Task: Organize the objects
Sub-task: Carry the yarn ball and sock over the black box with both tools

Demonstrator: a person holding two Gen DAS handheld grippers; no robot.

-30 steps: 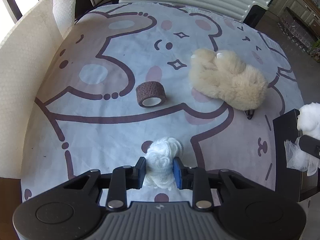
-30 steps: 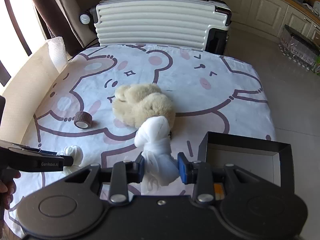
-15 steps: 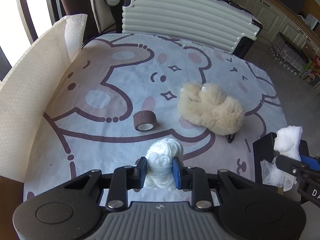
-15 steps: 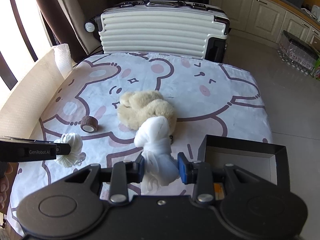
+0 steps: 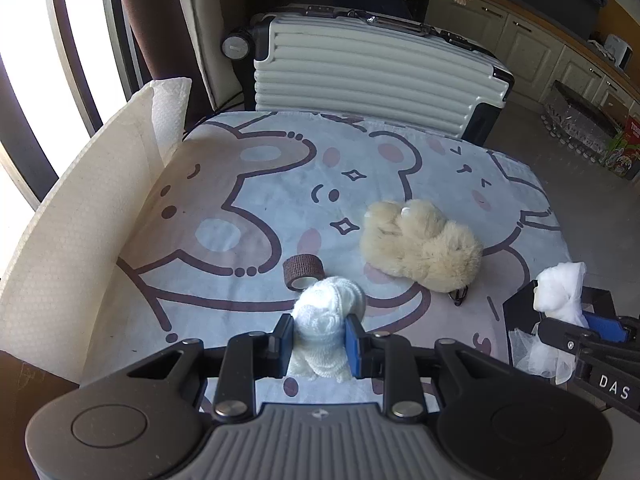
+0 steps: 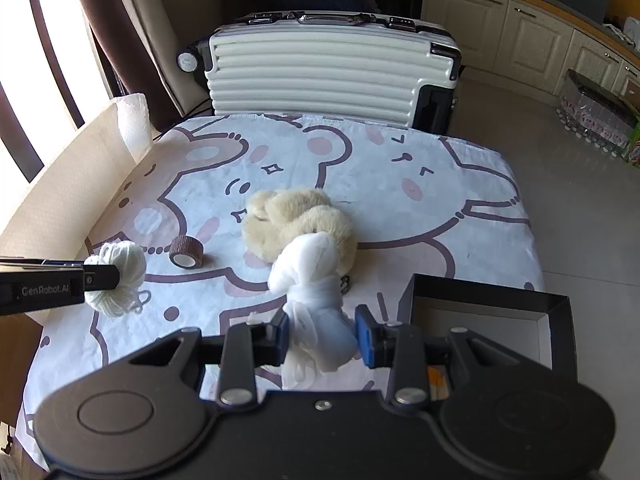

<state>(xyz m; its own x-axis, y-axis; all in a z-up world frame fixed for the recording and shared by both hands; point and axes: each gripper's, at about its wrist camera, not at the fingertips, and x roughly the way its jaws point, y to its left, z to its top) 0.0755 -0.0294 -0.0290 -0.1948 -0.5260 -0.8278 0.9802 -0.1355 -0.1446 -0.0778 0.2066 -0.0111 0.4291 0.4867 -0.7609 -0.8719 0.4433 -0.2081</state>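
Observation:
My left gripper (image 5: 319,340) is shut on a white yarn ball (image 5: 326,320) and holds it above the table's near left part; the ball also shows in the right wrist view (image 6: 120,272). My right gripper (image 6: 322,334) is shut on a white gauze bundle (image 6: 312,280), held above the table next to the open black box (image 6: 492,316). In the left wrist view the bundle (image 5: 560,292) hangs over the box (image 5: 520,304). A brown tape roll (image 5: 303,272) and a cream plush toy (image 5: 420,246) lie on the bear-print cloth (image 5: 260,184).
A white ribbed suitcase (image 5: 372,76) stands behind the table. A white foam sheet (image 5: 80,216) rises along the table's left edge. The floor drops off to the right, with cabinets and boxes (image 6: 600,120) beyond.
Both grippers have risen and drawn back from the table, each still holding its item. The yarn ball has been lifted off the cloth. The table objects have not moved.

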